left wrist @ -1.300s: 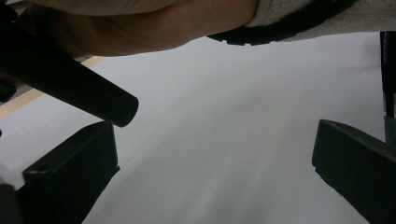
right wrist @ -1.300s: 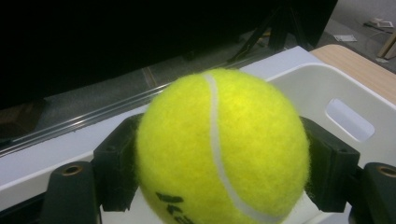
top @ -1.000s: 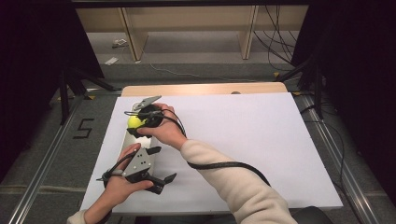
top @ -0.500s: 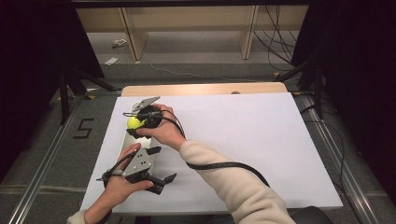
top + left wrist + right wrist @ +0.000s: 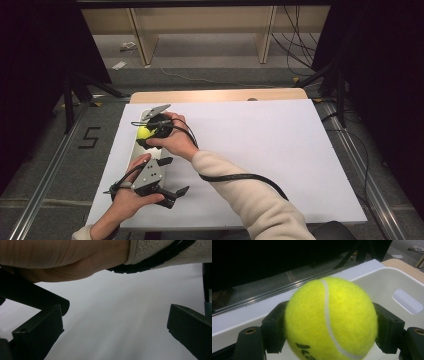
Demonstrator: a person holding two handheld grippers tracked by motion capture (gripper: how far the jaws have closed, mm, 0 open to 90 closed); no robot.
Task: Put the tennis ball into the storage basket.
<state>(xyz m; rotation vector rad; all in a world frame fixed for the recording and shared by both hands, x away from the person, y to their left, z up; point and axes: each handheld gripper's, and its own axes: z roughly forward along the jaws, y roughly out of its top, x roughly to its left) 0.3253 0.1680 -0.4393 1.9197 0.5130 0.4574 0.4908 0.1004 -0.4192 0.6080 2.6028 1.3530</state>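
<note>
– What do we have under our tongs, starting with the biggest thing?

– The tabletop (image 5: 260, 150), covered in plain white, runs beneath both pairs and stretches far out to the side of our right tongs (image 5: 142, 136). A wooden strip shows at its far edge, beyond them.

– And next in size?

– The white tray (image 5: 384, 280). In the right gripper view its wall rises just behind our right tongs, with a cut-out handle slot in it. From the high view the tray lies below the right tongs and reaches back toward our left tongs (image 5: 172, 196).

– Where is the tennis ball?

– The tennis ball (image 5: 330, 320) sits squarely between the jaws of our right tongs, which are clamped on it from both sides, pads pressed into the felt. It hangs just above the tray. From above, the ball (image 5: 145, 132) peeks out yellow beside our right hand (image 5: 175, 142).

– And our left tongs?

– They gape wide, with nothing between the jaws but bare white surface. They lie low over the tabletop, near the tray's close end, and our right wrist and sleeve (image 5: 160, 250) cross just ahead of them, with the black cable (image 5: 150, 261) along the cuff.
</note>
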